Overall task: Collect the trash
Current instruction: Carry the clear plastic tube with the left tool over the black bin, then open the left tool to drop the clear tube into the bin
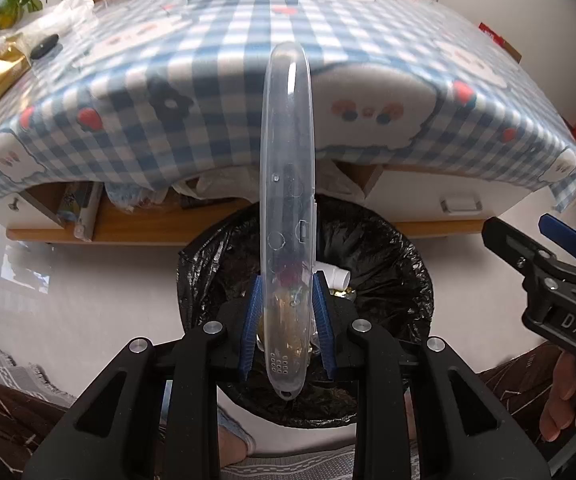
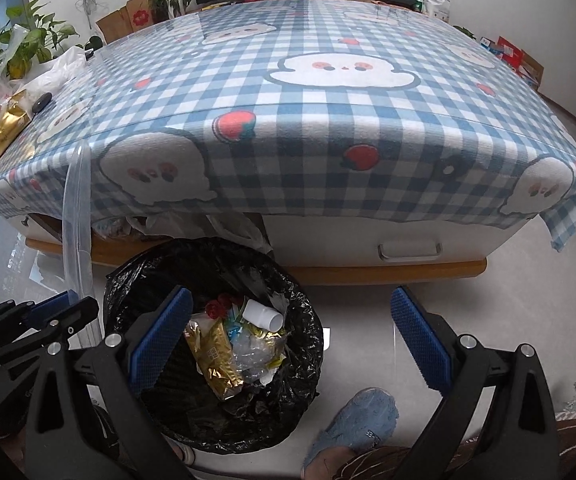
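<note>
While the left tool (image 1: 288, 320) clamps a clear plastic case (image 1: 286, 184) over the black-lined bin (image 2: 211, 344), the right tool (image 2: 292, 336) gapes wide, empty; trash fills the bin. The checked bench (image 2: 308, 120) stands behind.

The black-lined trash bin (image 2: 211, 344) stands open-topped, part filled with wrappers. The table edge (image 2: 328, 208) overhangs just behind it. Bare floor (image 2: 368, 300) lies clear to its right.

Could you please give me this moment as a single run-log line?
left gripper: shut on clear lid, edge-on over bin | right gripper: open, empty | bin: black liner, holds trash | table: behind bin
</note>
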Action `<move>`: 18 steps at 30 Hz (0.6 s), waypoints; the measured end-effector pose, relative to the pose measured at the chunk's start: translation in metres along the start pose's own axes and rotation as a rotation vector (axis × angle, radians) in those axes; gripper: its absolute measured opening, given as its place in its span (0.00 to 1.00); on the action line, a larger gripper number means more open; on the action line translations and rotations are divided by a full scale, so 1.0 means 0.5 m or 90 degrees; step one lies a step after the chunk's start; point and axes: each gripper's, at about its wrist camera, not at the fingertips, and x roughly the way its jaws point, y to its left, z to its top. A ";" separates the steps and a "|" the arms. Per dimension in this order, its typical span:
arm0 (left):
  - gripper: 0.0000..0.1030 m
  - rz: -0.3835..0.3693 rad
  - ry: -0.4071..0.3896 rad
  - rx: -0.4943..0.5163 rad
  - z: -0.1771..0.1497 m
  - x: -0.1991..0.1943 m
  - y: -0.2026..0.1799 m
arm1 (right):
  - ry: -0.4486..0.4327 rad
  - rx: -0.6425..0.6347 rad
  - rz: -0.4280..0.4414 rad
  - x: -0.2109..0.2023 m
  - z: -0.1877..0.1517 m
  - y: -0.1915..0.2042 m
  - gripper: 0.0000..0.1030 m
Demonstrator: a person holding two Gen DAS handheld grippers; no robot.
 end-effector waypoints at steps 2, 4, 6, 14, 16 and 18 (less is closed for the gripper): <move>0.24 0.004 0.005 0.005 -0.002 0.021 -0.003 | 0.013 0.006 -0.003 0.018 -0.004 -0.005 0.92; 0.24 0.006 0.011 0.007 -0.005 0.042 -0.004 | 0.022 0.011 -0.006 0.032 -0.005 -0.010 0.92; 0.24 0.009 0.017 0.010 -0.007 0.062 -0.008 | 0.029 0.015 -0.008 0.043 -0.006 -0.014 0.92; 0.24 0.018 0.029 0.038 -0.019 0.109 -0.031 | 0.050 0.027 -0.025 0.072 -0.010 -0.026 0.92; 0.24 0.018 0.033 0.037 -0.018 0.115 -0.031 | 0.052 0.031 -0.025 0.075 -0.010 -0.029 0.92; 0.25 0.016 0.033 0.037 -0.018 0.118 -0.032 | 0.053 0.031 -0.024 0.078 -0.010 -0.029 0.92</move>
